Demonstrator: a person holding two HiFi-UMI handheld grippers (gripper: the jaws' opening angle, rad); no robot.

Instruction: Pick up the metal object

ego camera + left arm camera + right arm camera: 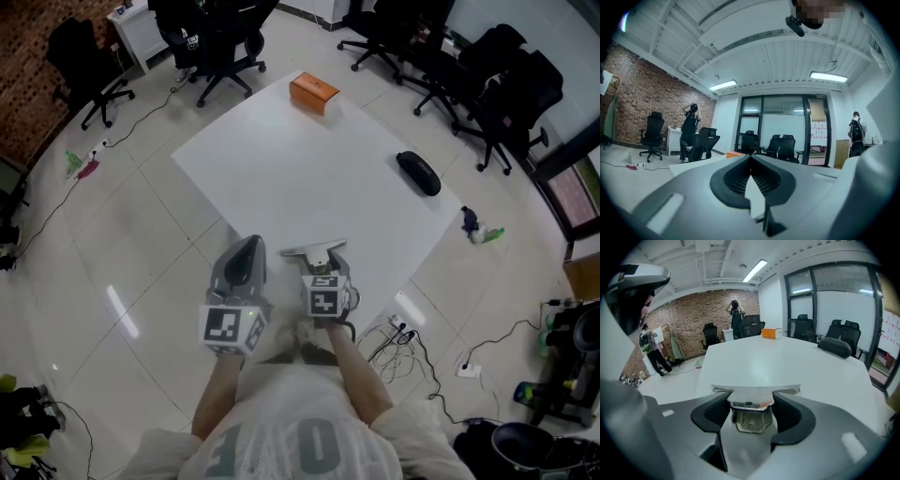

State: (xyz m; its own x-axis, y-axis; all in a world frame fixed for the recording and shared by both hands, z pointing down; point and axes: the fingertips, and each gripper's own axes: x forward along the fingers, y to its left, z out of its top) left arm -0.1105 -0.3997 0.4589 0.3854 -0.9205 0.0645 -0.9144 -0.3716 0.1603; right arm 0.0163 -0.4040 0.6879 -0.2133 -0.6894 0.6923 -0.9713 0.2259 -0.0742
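Observation:
The metal object (314,250) is a shiny T-shaped bracket with a wide flat bar across its far end. It lies at the near corner of the white table (309,178). My right gripper (320,260) is shut on it. In the right gripper view the bracket (752,391) sits between the two dark pads (712,413), which press on both sides of its narrow stem, and the bar sticks out past my right gripper (751,405). My left gripper (248,246) hovers just left of it with nothing in it. Its jaws meet at the tips, so my left gripper (750,158) is shut.
An orange box (313,93) sits at the table's far corner and a black oblong case (418,172) lies near its right edge. Black office chairs (497,84) ring the far side. Cables and a power strip (403,330) lie on the floor by the near corner.

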